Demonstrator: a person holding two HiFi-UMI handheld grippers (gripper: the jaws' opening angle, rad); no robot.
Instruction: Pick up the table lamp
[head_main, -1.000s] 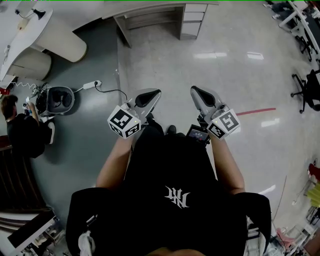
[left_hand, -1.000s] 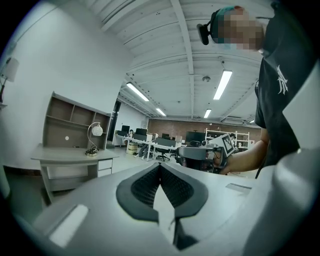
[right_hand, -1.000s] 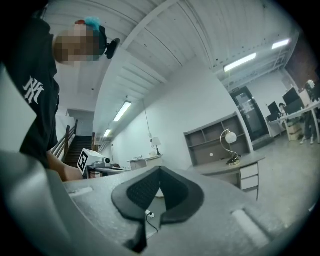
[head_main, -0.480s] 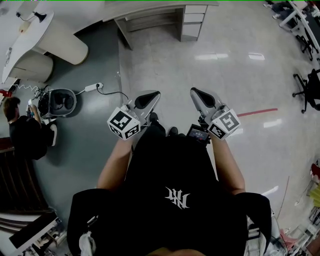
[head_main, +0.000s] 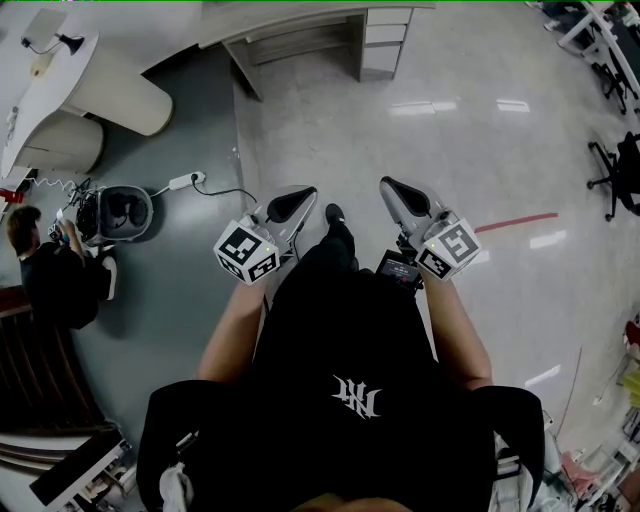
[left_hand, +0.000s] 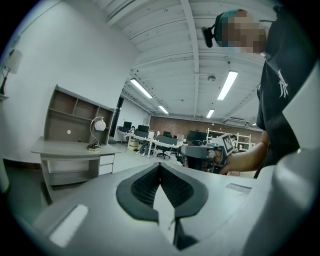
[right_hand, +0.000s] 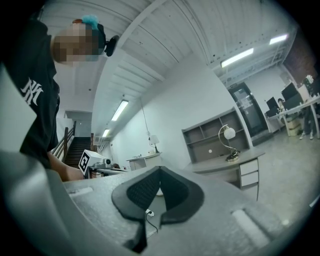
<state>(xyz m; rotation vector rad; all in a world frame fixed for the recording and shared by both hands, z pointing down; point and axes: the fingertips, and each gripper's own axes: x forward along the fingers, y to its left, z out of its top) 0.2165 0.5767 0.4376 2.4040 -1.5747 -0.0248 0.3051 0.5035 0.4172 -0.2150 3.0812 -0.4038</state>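
Lamp (left_hand: 100, 125) near desk (left_hand: 60, 146) end; floor (head_main: 450, 150) apparently open.

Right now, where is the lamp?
The lamp stands on the desk across the room, in front of its shelves: left of centre in the left gripper view, right of centre in the right gripper view.

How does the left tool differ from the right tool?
The left tool slants up-right in the head view; the right tool slants up-left, so their tips converge. A small black screen unit sits by the right tool's marker cube; the left tool shows none. In each tool's own view, the table lamp lies left of the left tool's jaws, right of the right tool's. Both are shut and empty.
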